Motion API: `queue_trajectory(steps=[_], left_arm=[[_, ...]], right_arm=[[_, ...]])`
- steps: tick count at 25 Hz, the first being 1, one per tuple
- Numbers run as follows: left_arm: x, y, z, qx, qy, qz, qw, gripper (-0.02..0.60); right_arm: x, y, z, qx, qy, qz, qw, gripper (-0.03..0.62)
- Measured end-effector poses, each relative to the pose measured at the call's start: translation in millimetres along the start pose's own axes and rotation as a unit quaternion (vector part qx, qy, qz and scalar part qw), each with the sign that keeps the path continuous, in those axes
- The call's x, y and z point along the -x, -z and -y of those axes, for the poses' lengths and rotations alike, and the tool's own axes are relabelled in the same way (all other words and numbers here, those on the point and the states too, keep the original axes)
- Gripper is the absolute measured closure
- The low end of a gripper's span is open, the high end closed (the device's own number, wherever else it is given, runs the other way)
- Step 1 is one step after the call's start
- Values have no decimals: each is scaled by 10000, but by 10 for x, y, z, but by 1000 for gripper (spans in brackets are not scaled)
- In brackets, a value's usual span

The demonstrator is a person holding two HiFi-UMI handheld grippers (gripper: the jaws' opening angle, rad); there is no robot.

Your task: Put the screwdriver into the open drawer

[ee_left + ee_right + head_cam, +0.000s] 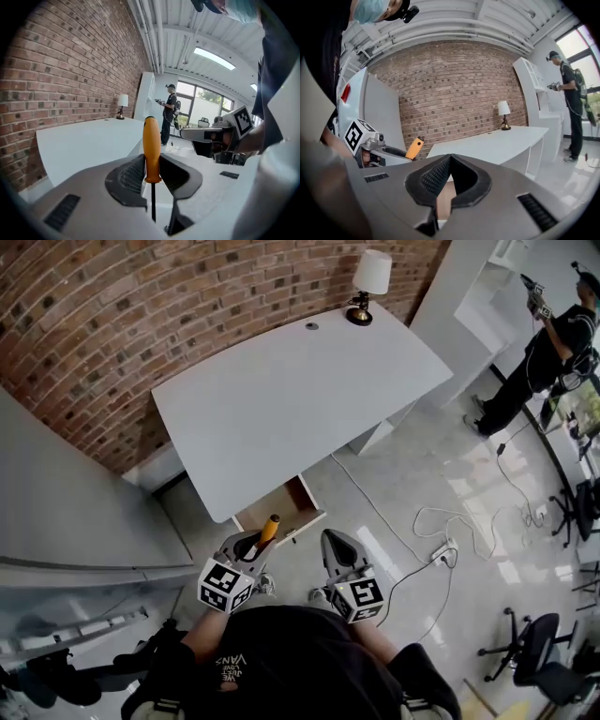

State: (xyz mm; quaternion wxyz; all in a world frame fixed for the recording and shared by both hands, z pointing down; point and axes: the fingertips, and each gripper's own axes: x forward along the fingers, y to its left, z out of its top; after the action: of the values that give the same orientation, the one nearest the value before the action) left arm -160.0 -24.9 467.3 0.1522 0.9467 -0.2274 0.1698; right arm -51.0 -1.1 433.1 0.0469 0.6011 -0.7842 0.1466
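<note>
My left gripper [253, 542] is shut on the screwdriver [266, 532], whose orange handle sticks out past the jaws toward the open drawer [279, 509]. In the left gripper view the orange handle [151, 149] stands upright between the pads and its dark shaft [153, 201] runs down behind them. The wooden-bottomed drawer hangs open under the front edge of the white desk [291, 390]. My right gripper [336, 545] is beside the left one, shut with nothing in it; in its own view the jaws [449, 160] meet at the tips and the screwdriver handle [414, 147] shows at the left.
A lamp [367, 285] stands at the desk's far corner against the brick wall. White cables and a power strip [439, 554] lie on the floor to the right. A person [534, 357] stands far right by a white shelf. Office chairs [534, 648] sit at the lower right.
</note>
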Motion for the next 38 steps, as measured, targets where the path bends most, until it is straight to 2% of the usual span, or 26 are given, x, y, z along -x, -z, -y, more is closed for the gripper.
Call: queue_trajectory(steps=[6, 15, 24, 29, 33, 38], left_arm=[[-245, 129, -263, -135, 652, -257, 9975, 489], [-805, 350, -576, -74, 792, -488, 9956, 489], [-1524, 622, -599, 28, 605, -677, 9959, 489], [-1894, 847, -650, 222, 426, -869, 9951, 489], [-2129, 1087, -762, 353, 249, -1116, 9928, 489], [-2422, 1412, -928, 519, 11, -1420, 9885, 489]], right_arm=[[-106, 46, 2, -172, 780, 11, 9968, 600], [-231, 128, 245, -275, 1126, -92, 9932, 600], [-285, 282, 799, -344, 934, -117, 9950, 600], [-365, 378, 1068, -342, 605, -201, 9974, 600], [-509, 491, 1236, -439, 372, -241, 9981, 600], [-685, 709, 1515, -586, 328, -365, 9971, 600]])
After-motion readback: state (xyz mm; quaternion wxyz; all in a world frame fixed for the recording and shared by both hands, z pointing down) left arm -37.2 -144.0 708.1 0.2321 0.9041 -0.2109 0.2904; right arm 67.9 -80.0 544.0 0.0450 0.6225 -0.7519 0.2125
